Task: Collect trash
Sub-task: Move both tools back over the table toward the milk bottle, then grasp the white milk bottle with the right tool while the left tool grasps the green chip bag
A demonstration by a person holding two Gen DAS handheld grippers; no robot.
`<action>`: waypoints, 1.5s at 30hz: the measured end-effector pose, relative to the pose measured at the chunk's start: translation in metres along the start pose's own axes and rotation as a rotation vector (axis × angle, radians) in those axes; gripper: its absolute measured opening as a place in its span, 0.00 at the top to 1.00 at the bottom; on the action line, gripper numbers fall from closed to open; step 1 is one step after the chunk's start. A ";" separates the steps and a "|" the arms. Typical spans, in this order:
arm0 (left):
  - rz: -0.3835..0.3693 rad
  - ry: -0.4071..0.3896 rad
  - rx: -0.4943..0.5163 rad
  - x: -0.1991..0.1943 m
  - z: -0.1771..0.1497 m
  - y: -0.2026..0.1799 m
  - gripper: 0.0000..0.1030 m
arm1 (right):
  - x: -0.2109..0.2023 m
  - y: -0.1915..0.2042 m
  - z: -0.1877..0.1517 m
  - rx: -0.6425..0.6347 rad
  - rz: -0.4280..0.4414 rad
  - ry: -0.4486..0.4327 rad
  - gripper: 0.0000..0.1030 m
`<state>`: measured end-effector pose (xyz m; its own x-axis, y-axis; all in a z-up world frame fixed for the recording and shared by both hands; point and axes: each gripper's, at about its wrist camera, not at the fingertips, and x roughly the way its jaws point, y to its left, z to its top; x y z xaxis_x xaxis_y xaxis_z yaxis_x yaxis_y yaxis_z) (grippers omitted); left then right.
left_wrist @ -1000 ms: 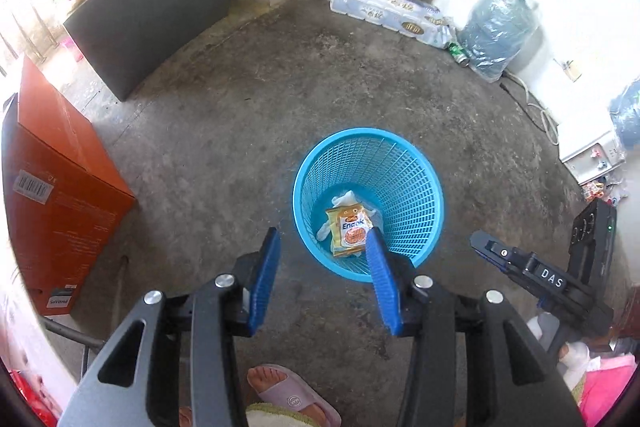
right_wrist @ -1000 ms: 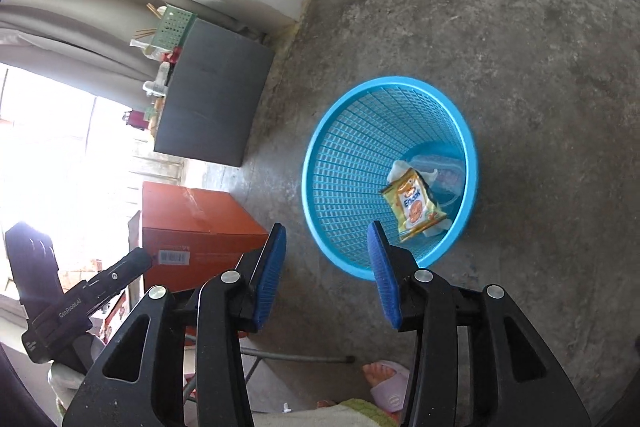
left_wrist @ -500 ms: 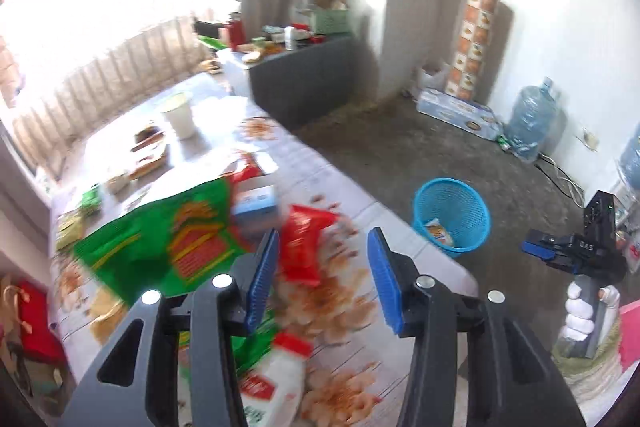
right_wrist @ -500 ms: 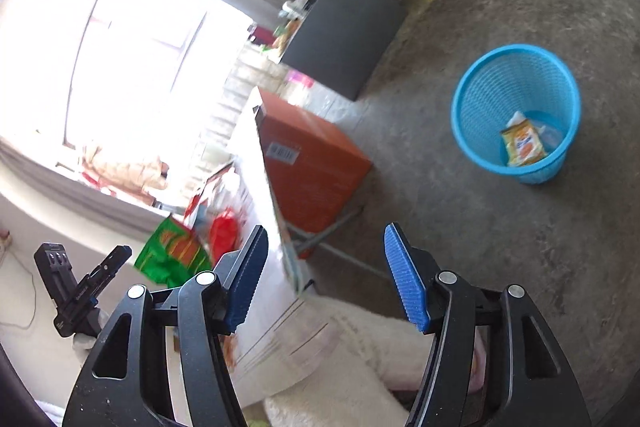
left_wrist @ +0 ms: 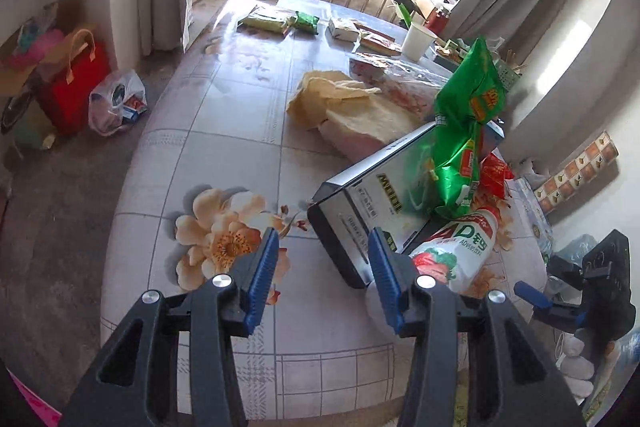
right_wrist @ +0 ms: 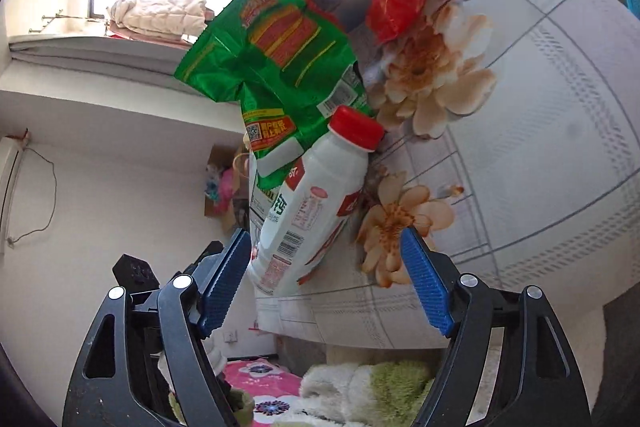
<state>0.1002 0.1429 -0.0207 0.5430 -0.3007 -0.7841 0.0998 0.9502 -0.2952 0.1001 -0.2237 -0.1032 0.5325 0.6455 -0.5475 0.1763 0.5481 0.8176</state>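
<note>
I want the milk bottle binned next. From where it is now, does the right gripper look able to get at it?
Probably yes. The right gripper is open, its jaws just widened, and the white milk bottle lies on the table directly ahead with its base toward the jaws. Only the green snack bag leans behind it.

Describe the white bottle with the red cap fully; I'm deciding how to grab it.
The bottle is white plastic with a red screw cap, closed, and a strawberry-printed label with a barcode. It lies on its side near the table's edge, against a green snack bag and a dark box. No hand-held gripper touches it.
</note>
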 end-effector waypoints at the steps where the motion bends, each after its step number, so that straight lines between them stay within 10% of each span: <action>1: -0.001 0.004 -0.005 0.002 -0.005 -0.001 0.56 | 0.009 0.008 0.000 0.001 -0.028 0.007 0.25; 10: -0.055 0.013 -0.021 0.007 -0.014 0.019 0.56 | 0.066 0.034 0.005 0.124 -0.231 0.007 0.21; 22: -0.125 0.013 -0.031 0.013 -0.011 0.023 0.56 | 0.077 0.031 0.002 0.140 -0.249 -0.022 0.34; 45: -0.303 0.022 0.146 0.011 -0.009 -0.060 0.56 | -0.025 0.003 0.019 -0.242 -0.593 -0.175 0.40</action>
<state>0.0928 0.0824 -0.0161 0.4523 -0.5718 -0.6844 0.3732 0.8184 -0.4370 0.1030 -0.2485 -0.0837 0.5325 0.1134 -0.8388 0.3009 0.9009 0.3128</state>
